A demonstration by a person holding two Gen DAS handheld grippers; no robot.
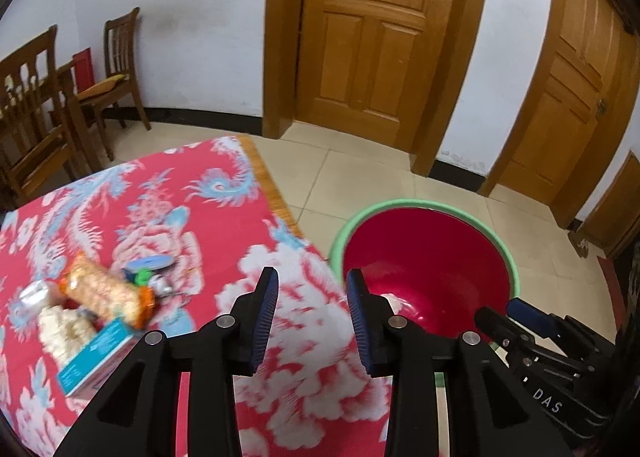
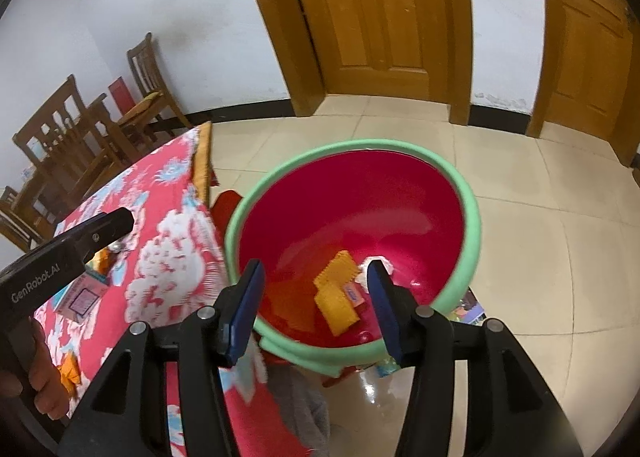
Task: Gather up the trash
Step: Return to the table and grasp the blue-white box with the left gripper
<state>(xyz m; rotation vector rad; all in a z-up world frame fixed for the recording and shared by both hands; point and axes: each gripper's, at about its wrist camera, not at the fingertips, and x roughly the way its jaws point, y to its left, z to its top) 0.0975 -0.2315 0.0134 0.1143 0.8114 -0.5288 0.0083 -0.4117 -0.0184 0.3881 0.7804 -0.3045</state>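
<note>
Right wrist: yellow wrapper point(image 2: 335, 297) in basin point(image 2: 474, 217), seemingly lengthwise toward camera.

snack packets point(image 1: 106, 293) on clothed table point(image 1: 280, 317)

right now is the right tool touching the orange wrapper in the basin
Apart. The right wrist view shows the right tool open and empty above the basin's rim, while the orange wrapper lies down on the basin's floor.
</note>
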